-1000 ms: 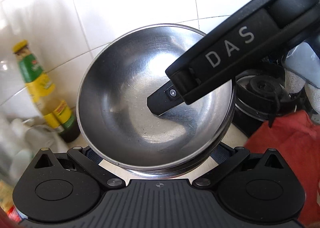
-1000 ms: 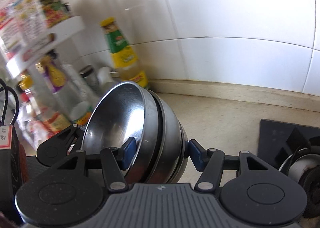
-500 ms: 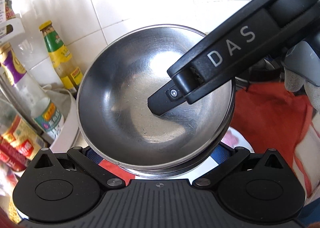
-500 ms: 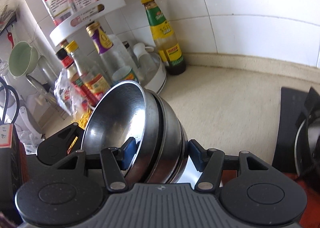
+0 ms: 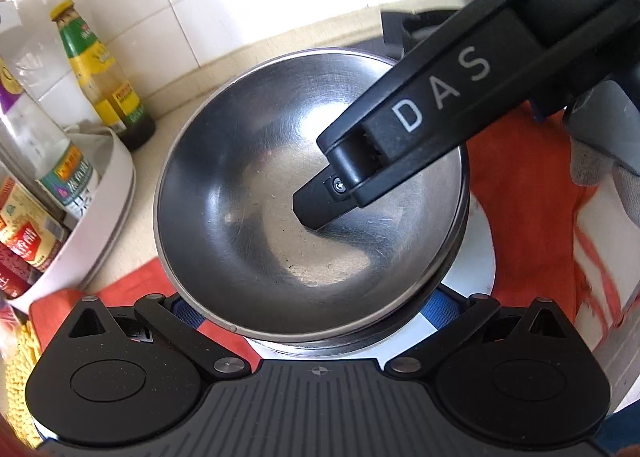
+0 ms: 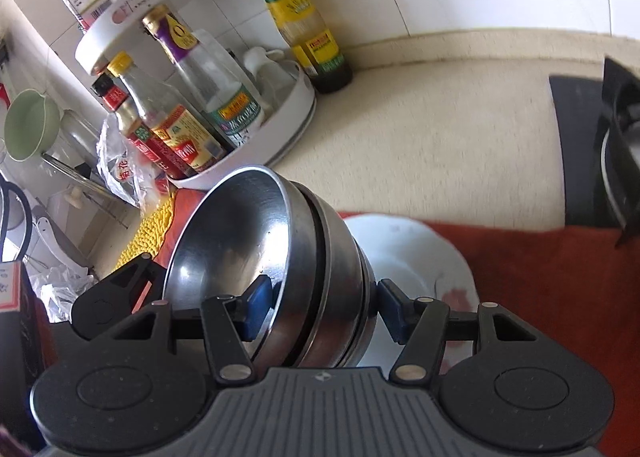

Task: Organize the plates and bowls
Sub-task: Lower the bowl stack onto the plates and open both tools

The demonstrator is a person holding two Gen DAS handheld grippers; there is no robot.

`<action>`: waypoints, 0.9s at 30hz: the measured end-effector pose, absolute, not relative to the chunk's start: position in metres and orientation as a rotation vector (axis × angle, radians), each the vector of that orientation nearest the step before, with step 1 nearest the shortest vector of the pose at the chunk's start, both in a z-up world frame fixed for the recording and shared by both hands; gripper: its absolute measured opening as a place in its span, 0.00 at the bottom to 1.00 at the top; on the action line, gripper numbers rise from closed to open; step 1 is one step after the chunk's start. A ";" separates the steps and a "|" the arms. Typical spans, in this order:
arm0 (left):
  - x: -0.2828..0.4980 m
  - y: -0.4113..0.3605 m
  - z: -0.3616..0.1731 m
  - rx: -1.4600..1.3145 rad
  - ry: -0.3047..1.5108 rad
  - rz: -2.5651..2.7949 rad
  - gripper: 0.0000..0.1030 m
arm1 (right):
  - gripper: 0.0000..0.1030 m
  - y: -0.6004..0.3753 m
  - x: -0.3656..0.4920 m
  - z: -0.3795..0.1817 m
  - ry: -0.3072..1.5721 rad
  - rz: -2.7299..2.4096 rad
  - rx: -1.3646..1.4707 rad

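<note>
Beige desk [image 6: 432, 129] against white tiled wall. Right hand-held gripper [image 6: 320, 307] clamped across nested stack of round stainless-steel bowls [image 6: 320, 281], one blue pad inside, one outside, stack tilted above white round plate [image 6: 404, 249] on red cloth [image 6: 540, 277]. Left hand-held gripper [image 5: 316, 307]: fingers flank the stack's lower edge; contact unclear.

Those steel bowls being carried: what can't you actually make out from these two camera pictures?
- How many steel bowls are nested: right wrist view shows only rims edge-on; left wrist view shows only the top bowl's inside.
- Left gripper fingertips: hidden under the stack.
- White plate: half covered by the bowls, so any pattern is unclear.
- Stove: cut off by the frame edge and blurred.
- Bottle labels in the white rack: too small to read.
</note>
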State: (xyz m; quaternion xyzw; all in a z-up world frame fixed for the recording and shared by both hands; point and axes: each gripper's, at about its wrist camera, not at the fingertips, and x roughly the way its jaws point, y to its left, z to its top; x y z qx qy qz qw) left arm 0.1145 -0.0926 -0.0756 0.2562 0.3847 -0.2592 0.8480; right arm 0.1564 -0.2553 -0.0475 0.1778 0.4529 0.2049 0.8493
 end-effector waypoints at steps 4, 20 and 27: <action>0.110 -0.094 -0.084 0.568 0.826 -0.548 1.00 | 0.56 -0.260 0.155 -0.060 0.977 0.427 0.418; 0.094 -0.090 -0.076 0.582 0.809 -0.538 1.00 | 0.56 -0.266 0.148 -0.064 0.924 0.400 0.448; 0.089 -0.080 -0.069 0.539 0.797 -0.529 1.00 | 0.56 -0.261 0.145 -0.059 0.915 0.376 0.380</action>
